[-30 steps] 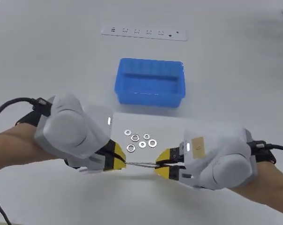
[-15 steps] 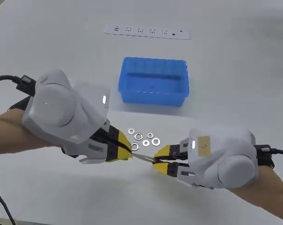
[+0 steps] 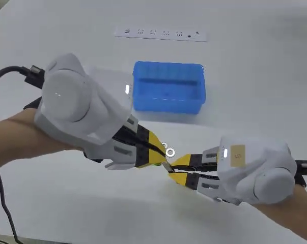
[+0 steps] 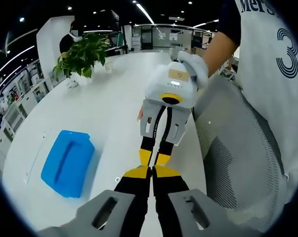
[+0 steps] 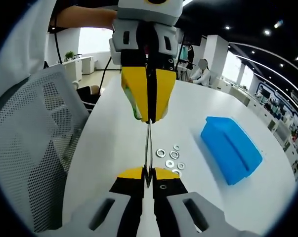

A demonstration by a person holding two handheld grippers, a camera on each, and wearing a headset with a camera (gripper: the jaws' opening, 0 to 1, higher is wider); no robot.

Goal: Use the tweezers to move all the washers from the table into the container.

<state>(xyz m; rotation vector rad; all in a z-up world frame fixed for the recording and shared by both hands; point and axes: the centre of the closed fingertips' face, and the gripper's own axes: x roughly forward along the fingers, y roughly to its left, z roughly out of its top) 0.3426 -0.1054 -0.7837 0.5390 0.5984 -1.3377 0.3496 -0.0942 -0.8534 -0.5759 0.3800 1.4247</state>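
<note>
So the left tongs (image 3: 160,159) and the right tongs (image 3: 172,171) are pointed nose to nose low over the white table (image 3: 245,66), with the yellow tips nearly touching in the head view. The tweezers (image 5: 148,143) run straight between them. In the right gripper view the near end sits clamped between the right tongs' closed jaws, and the far end goes up into the left tongs' yellow jaws, which are pressed together on it too. So both tongs are closed and each has hold of one end of the tweezers. In the left gripper view its own jaws are together as well, though the tweezers are hard to make out there

The washers (image 5: 169,157) are lying flat on the table in a small loose cluster, just to the right of the tweezers in the right gripper view. In the head view one of them shows just past the spot where the tongs meet, and the left tongs cover the rest. The blue container (image 3: 167,104) sits on the table beyond the washers, apart from them. A white power strip (image 3: 161,34) lies further back, past the container. A mesh chair (image 5: 35,143) stands at the table edge in the right gripper view, and a potted plant (image 4: 82,52) sits at the far end of the table in the left gripper view
</note>
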